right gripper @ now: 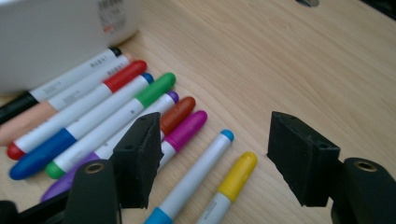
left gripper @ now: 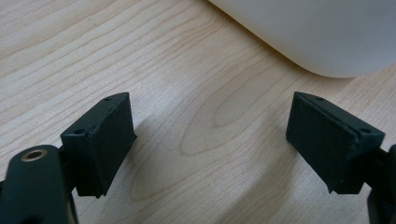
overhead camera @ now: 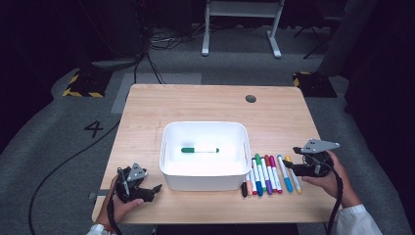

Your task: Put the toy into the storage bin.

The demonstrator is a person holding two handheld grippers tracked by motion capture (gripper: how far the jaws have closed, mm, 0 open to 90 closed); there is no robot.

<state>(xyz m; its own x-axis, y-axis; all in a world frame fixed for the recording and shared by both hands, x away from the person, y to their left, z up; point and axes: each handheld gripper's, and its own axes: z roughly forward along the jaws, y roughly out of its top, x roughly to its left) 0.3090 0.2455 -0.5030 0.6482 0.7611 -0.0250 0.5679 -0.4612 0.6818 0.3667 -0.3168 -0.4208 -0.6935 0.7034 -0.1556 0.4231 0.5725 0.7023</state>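
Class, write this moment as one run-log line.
right gripper: jaws open over yellow marker | left gripper: open, empty | white bin: green marker inside

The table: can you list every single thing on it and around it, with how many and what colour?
table: one, light wood, middle of the high view
bin: one, white, middle of the table
green marker: one, white with green cap, lying inside the bin
markers: a row of about nine, right of the bin; caps black, peach, red, blue, green, purple, magenta, light blue, yellow
hole: one, grey, far right of the tabletop
cable: one, black, on the grey floor at left
frame: one, white, on the floor behind the table
left tongs: one, black, open, near the bin's left corner
right tongs: one, black, open, over the yellow marker
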